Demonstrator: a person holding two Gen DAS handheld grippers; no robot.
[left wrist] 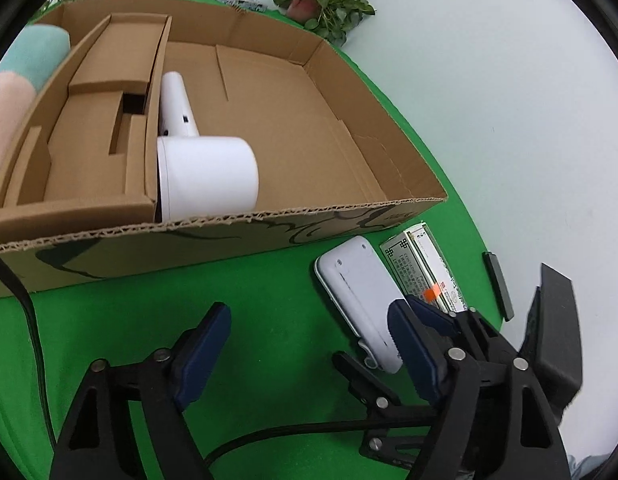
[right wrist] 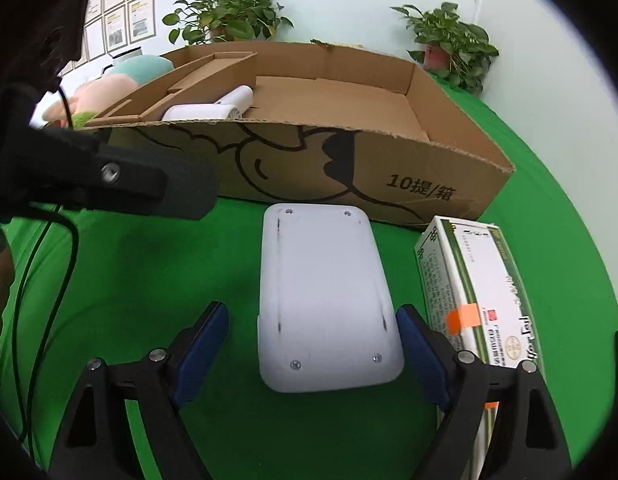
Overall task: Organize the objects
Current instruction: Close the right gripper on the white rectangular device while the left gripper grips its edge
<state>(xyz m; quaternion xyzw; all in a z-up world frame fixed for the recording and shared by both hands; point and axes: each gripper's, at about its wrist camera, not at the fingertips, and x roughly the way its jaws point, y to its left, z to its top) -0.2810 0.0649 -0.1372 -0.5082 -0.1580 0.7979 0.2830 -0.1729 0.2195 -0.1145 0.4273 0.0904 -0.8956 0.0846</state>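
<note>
A flat white device (right wrist: 329, 300) with rounded corners lies on the green cloth (right wrist: 149, 280) in front of an open cardboard box (right wrist: 349, 168). My right gripper (right wrist: 313, 340) is open and straddles the device's near end, its blue pads (right wrist: 205, 340) just clear of the sides. Right of the device lies a white-and-green medicine box (right wrist: 477, 300) with an orange sticker. In the left wrist view my left gripper (left wrist: 309, 340) is open over bare cloth, left of the white device (left wrist: 357, 300). A white hair dryer (left wrist: 205, 172) lies inside the cardboard box (left wrist: 269, 240).
A folded cardboard insert (left wrist: 93, 128) fills the box's left part. Plush toys (left wrist: 25, 60) sit left of the box, potted plants (right wrist: 229, 20) behind it. A small dark bar (left wrist: 497, 284) lies at the cloth's right edge. Black cables (left wrist: 29, 320) trail over the cloth.
</note>
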